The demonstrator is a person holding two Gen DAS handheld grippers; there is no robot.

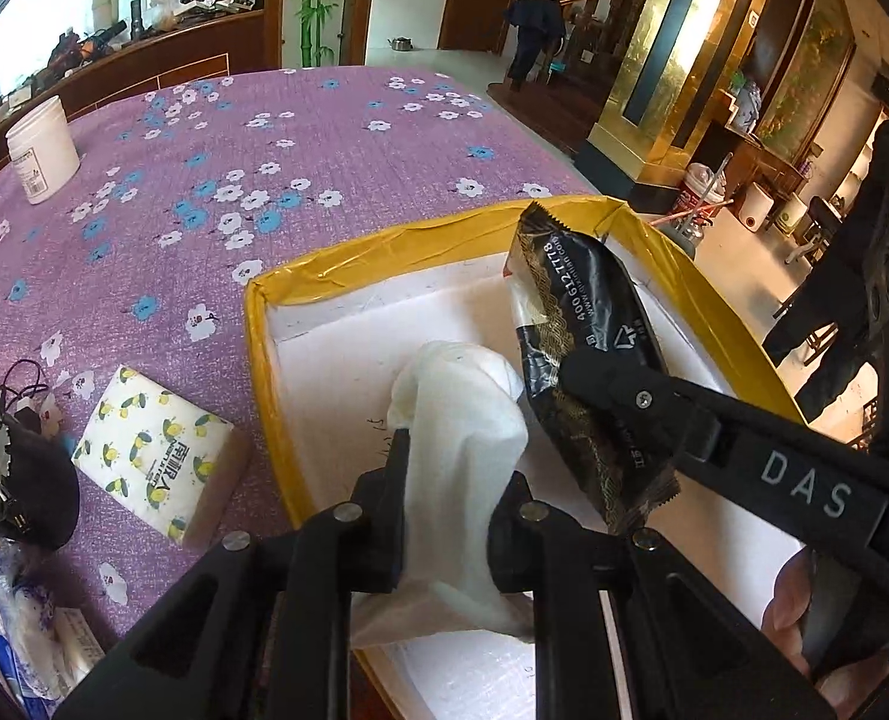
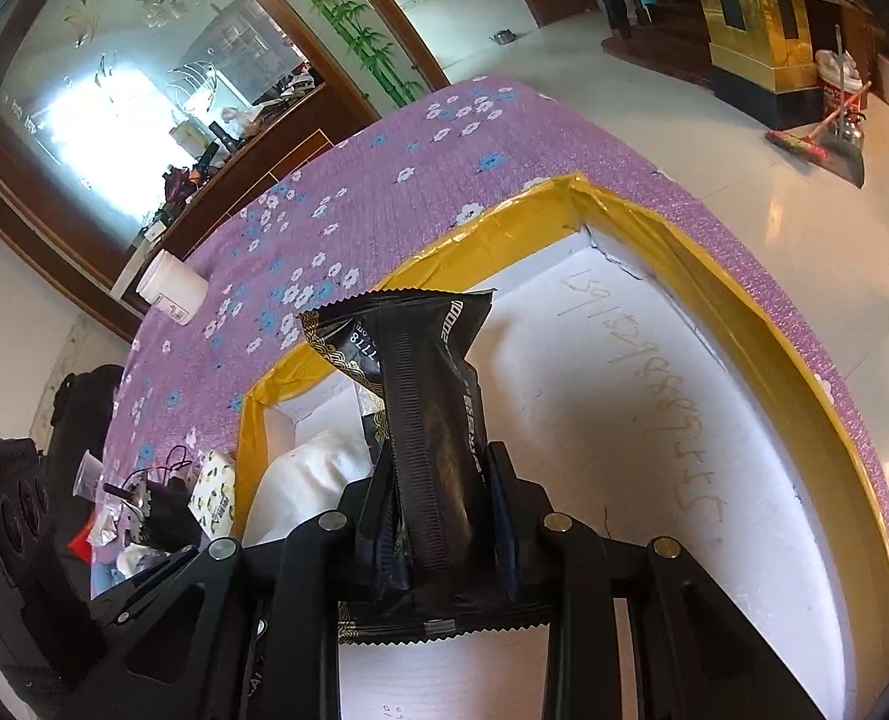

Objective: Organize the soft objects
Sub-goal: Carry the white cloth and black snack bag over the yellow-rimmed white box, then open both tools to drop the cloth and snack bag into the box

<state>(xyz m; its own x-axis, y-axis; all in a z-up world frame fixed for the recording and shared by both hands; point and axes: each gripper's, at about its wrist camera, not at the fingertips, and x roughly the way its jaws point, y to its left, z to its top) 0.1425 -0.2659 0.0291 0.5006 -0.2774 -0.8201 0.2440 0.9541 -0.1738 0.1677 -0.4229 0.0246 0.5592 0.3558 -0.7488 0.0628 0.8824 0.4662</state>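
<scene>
The left gripper (image 1: 453, 480) pinches a limp, crumpled white tissue (image 1: 462, 414) over the white foam box (image 1: 324, 276) with glossy yellow-taped rim. The right gripper (image 2: 438, 504) clamps a crinkly black foil packet (image 2: 426, 396), serrated ends, above the same box.

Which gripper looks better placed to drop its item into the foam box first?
Either could, but the left gripper looks marginally better: its white cloth hangs low over the box floor. The right gripper holds the black packet upright, seemingly higher above the floor.
</scene>
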